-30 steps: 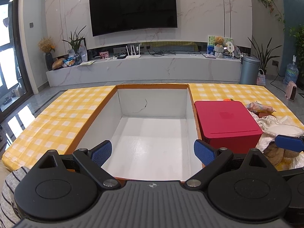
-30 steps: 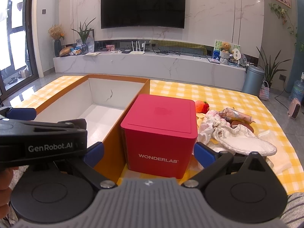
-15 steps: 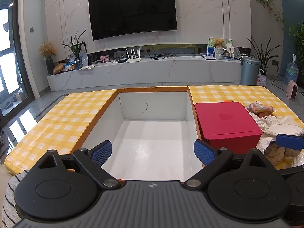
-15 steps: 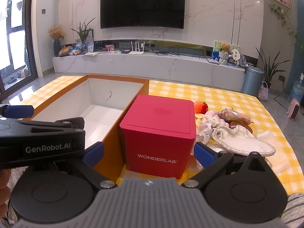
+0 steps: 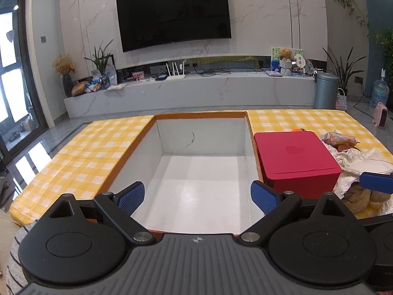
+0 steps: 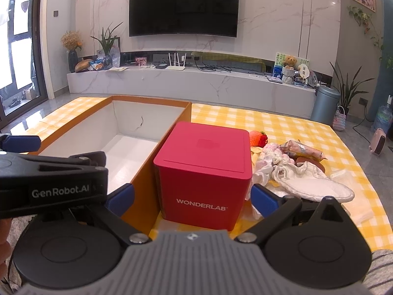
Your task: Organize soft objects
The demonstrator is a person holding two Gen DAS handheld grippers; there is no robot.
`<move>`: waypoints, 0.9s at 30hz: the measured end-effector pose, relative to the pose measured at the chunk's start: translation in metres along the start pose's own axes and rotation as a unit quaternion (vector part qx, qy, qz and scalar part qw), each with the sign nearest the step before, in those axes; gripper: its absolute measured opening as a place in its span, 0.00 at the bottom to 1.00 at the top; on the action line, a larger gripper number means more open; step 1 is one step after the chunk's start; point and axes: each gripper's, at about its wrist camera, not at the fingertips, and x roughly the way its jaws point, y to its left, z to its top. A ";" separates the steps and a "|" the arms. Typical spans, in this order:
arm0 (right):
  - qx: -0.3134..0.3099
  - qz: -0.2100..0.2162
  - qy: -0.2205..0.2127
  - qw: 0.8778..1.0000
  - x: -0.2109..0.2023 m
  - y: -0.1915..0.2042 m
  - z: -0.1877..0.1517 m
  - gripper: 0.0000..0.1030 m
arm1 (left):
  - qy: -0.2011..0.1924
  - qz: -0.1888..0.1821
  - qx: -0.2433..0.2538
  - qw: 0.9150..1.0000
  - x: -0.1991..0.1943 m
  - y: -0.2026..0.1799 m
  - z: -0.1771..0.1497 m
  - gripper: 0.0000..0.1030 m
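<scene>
We held both grippers low at the near edge of the table [image 5: 81, 147], nothing yet picked up. The left gripper [image 5: 197, 196] hung over the empty tray [image 5: 201, 186], jaws spread; the right gripper [image 6: 192, 198] faced the red box [image 6: 203, 172], jaws spread too and holding nothing. The soft things — a white cloth [image 6: 312, 184], a pink knit [image 6: 275, 154], a knit strawberry [image 6: 258, 139] — lay heaped just right of the box, well apart from the tray. To do this step well, we judged, the right gripper should swing round the box, come down on a thick fold of the cloth, and pinch deep — a shallow bite on limp fabric would likely slip.
</scene>
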 end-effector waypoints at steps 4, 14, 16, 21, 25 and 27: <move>0.006 0.000 -0.005 1.000 -0.003 -0.005 0.001 0.95 | -0.012 0.003 0.013 1.000 -0.005 0.000 0.003 1.00; 0.039 -0.059 -0.026 0.997 -0.019 -0.049 0.012 0.96 | -0.041 -0.028 0.025 0.998 -0.018 -0.009 0.024 0.93; 0.044 -0.081 -0.024 0.995 -0.023 -0.067 0.013 0.96 | -0.012 -0.064 0.032 0.997 -0.012 -0.012 0.031 0.85; 0.098 -0.151 -0.021 0.983 -0.038 -0.125 0.010 0.97 | 0.026 -0.112 0.049 0.992 0.002 -0.025 0.038 0.81; 0.155 -0.184 -0.004 0.971 -0.043 -0.160 0.001 0.97 | 0.022 -0.144 0.053 0.988 0.011 -0.037 0.036 0.79; 0.170 -0.190 0.004 0.967 -0.040 -0.169 -0.001 0.97 | 0.026 -0.163 0.046 0.985 0.016 -0.043 0.036 0.78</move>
